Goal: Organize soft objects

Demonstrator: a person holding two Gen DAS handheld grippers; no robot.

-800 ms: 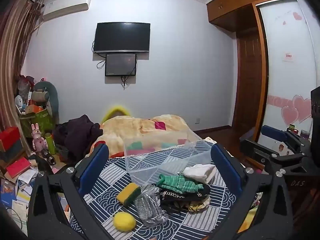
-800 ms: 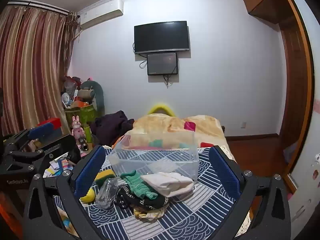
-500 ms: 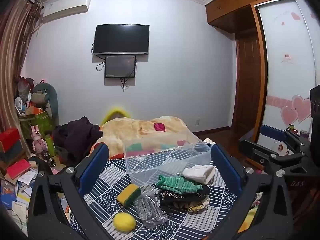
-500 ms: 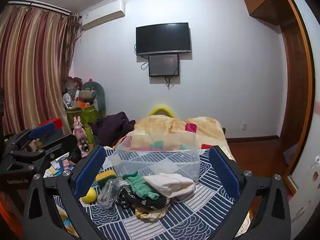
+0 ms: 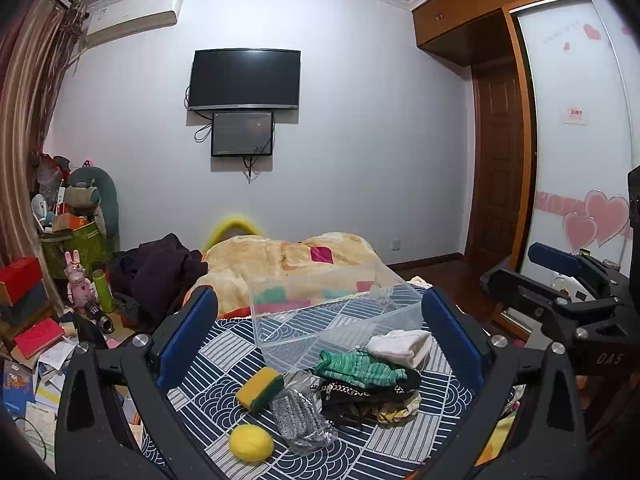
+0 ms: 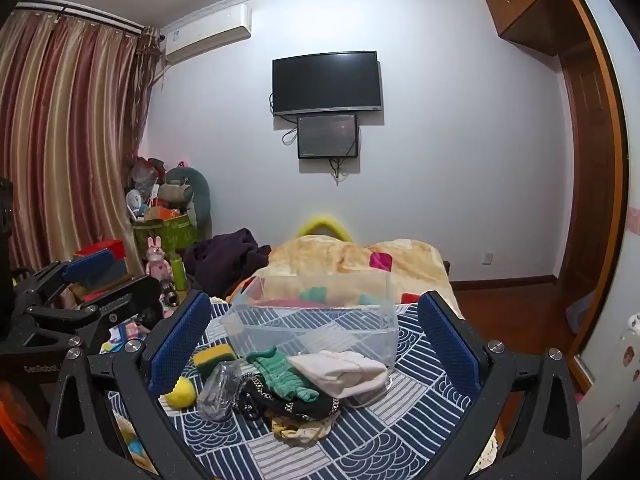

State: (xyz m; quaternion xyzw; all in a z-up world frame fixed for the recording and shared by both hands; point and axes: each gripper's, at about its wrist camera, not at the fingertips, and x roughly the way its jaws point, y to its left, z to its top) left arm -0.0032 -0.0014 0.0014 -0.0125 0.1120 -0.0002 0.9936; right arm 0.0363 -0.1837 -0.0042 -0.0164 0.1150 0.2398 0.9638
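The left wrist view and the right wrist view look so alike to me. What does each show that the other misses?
Only the left wrist view shows the wardrobe door with pink hearts and the right claw off to the side. Only the right wrist view shows the striped curtains and the left claw. Both share the clear plastic box, yellow sponge, yellow ball, green cloth, white cloth and wall TV.
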